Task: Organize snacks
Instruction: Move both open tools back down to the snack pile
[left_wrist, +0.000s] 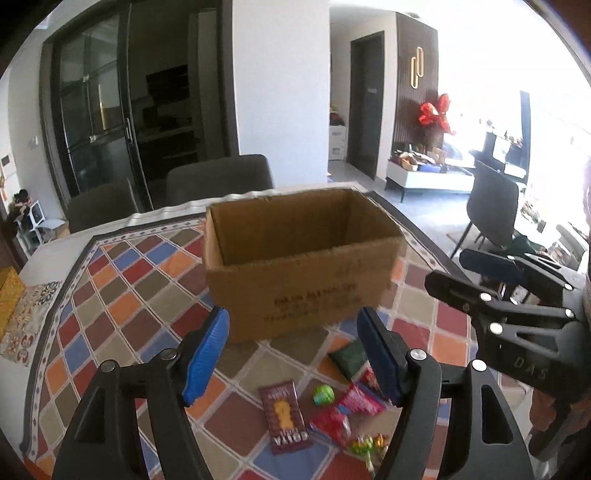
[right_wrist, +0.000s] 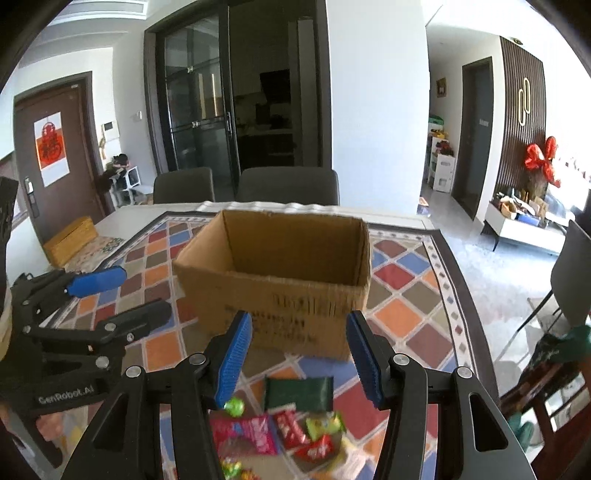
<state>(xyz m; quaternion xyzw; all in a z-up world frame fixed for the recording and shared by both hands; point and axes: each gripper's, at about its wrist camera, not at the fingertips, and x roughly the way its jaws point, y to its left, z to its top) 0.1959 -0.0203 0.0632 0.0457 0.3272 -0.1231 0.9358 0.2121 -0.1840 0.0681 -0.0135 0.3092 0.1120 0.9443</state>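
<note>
An open, empty cardboard box (left_wrist: 295, 258) stands on the patterned tablecloth; it also shows in the right wrist view (right_wrist: 280, 280). Loose snacks lie in front of it: a maroon bar packet (left_wrist: 283, 421), a green ball candy (left_wrist: 323, 394), pink and red packets (left_wrist: 347, 413), and a dark green packet (right_wrist: 298, 393). My left gripper (left_wrist: 295, 350) is open and empty above the snacks. My right gripper (right_wrist: 299, 354) is open and empty above the dark green packet. Each gripper shows in the other's view, the right one (left_wrist: 476, 273) and the left one (right_wrist: 125, 295).
Dark chairs (right_wrist: 288, 184) stand behind the table. A yellow box (right_wrist: 72, 240) lies at the table's far left. Another chair (left_wrist: 491, 218) stands to the right on the floor. The table edge runs close on the right.
</note>
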